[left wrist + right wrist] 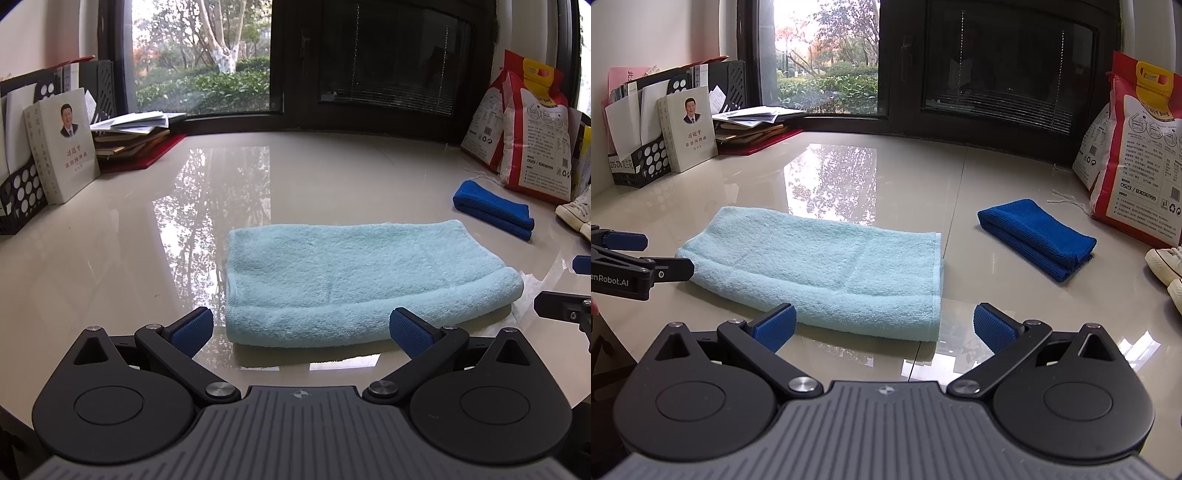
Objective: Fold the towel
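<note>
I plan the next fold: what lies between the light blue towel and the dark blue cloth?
Only bare glossy table lies between the light blue towel and the dark blue cloth; the right wrist view shows it best.

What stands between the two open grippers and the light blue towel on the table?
Nothing visible does. The light blue towel lies flat just ahead of the left gripper and the right gripper, both open. The dark blue cloth lies off to the right.

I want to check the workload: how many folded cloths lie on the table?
2: light blue terry towel at centre, dark blue microfibre cloth to its right near the rice bag.
</note>
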`<state>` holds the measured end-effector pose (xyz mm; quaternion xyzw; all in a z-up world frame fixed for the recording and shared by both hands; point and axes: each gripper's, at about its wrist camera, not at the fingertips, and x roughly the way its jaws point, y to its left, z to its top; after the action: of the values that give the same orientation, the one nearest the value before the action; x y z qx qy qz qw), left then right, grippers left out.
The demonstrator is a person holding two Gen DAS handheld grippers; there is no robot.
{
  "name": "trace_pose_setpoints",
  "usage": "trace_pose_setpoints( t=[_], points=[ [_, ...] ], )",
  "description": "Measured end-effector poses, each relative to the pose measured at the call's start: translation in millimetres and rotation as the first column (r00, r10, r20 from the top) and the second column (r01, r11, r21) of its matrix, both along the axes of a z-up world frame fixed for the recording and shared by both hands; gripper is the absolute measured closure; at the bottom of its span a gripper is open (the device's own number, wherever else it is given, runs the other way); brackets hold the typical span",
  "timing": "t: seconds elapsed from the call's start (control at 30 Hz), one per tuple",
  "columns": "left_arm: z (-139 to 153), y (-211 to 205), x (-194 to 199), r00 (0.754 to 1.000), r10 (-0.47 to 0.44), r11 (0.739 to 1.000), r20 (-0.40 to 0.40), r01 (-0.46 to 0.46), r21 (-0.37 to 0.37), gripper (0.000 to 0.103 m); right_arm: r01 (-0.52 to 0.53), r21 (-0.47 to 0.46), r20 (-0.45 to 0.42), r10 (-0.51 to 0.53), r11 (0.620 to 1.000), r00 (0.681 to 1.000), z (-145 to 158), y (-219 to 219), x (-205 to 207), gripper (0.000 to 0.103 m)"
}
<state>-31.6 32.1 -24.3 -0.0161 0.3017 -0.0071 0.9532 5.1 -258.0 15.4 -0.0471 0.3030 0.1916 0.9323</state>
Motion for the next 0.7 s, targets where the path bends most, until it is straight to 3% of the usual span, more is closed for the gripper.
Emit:
trace_pose_setpoints(
  t=[0.7],
  points=[
    [-0.1, 22.0, -21.3, 1.000, 0.014, 1.000, -0.006, -0.014, 0.000, 0.000, 0.008, 0.000, -0.005, -0.008, 1.000, 1.000, -1.2, 0.8, 0.7, 0.000]
  ],
)
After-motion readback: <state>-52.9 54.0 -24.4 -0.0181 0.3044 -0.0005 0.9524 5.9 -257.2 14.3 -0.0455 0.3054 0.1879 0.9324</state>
